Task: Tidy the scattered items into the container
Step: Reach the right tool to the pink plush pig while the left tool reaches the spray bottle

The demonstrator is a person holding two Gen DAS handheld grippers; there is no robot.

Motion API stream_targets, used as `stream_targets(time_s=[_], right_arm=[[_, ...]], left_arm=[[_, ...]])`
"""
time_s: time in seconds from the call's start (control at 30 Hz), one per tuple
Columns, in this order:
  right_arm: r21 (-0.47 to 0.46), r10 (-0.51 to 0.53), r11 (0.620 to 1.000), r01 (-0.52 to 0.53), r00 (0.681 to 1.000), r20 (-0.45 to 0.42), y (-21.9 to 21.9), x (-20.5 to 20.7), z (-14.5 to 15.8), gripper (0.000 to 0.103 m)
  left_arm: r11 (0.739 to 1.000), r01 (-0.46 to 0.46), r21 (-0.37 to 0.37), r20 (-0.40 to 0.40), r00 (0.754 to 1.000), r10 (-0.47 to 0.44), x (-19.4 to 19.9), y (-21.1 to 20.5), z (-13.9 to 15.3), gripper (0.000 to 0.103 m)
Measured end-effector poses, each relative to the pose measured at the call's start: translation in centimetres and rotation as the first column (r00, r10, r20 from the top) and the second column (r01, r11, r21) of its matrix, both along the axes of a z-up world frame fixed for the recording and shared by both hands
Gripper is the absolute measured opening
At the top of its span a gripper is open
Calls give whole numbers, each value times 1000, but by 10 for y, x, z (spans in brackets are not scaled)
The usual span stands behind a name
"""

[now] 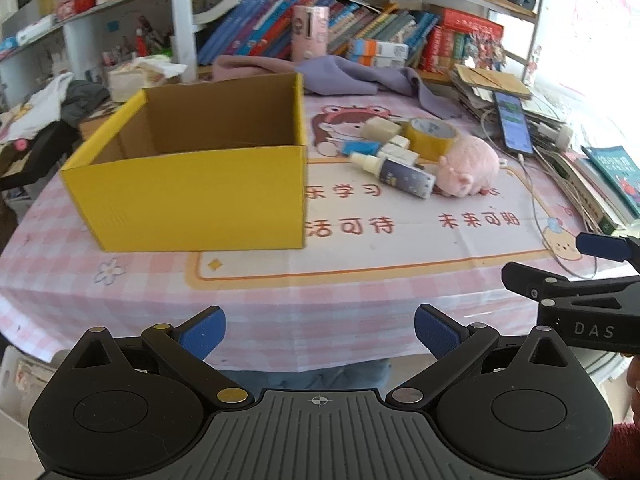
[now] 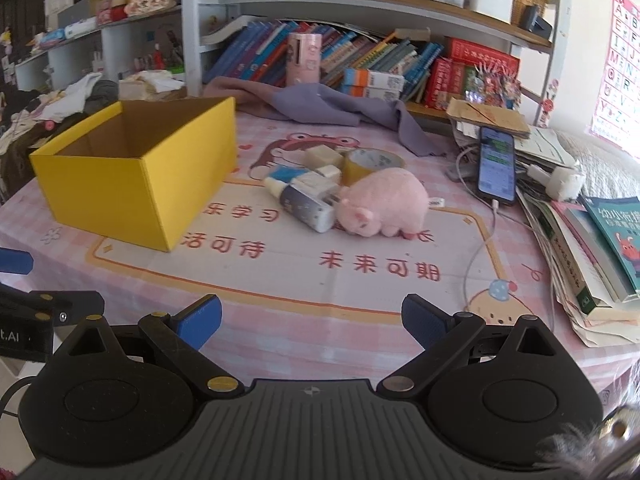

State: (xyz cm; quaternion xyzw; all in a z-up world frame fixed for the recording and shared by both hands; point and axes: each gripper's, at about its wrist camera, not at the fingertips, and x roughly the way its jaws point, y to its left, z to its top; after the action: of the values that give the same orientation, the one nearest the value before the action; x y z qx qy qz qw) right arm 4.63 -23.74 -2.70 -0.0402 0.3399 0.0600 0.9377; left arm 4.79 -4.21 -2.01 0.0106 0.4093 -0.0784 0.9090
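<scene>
Your right gripper [image 2: 311, 322] gaped wide and empty; the pig [image 2: 382, 202] ahead looked soft, light—pinch its back.

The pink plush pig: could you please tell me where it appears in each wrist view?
Left wrist: the pink plush pig lies right of centre, right of the yellow box.
Right wrist: the pig lies near the centre.
Shared landmark: the yellow tape roll just behind it.
</scene>
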Motion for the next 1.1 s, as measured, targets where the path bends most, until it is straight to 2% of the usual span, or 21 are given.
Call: stream_targets(time_s=[0.37, 0.67, 0.83, 0.97, 1.1], right_arm=[[-15, -46, 999, 45, 998, -39, -32, 24, -9, 98], [-23, -83, 996, 82, 995, -57, -65, 54, -13, 98], [-21, -87, 996, 86, 994, -59, -83, 77, -13, 98], [-11, -72, 997, 72, 996, -56, -97, 98, -12, 98], [10, -40, 999, 41, 998, -53, -108, 120, -9, 98]], left_arm=[[996, 84, -18, -32, 996, -85, 24, -37, -12, 101], [989, 149, -18, -29, 988, -149, 51, -76, -19, 100], [981, 193, -2, -17, 981, -193, 72, -103, -20, 95], [982, 191, 3, -6, 982, -191, 88, -117, -19, 90], [989, 150, 8, -2, 989, -150, 105, -128, -17, 90]])
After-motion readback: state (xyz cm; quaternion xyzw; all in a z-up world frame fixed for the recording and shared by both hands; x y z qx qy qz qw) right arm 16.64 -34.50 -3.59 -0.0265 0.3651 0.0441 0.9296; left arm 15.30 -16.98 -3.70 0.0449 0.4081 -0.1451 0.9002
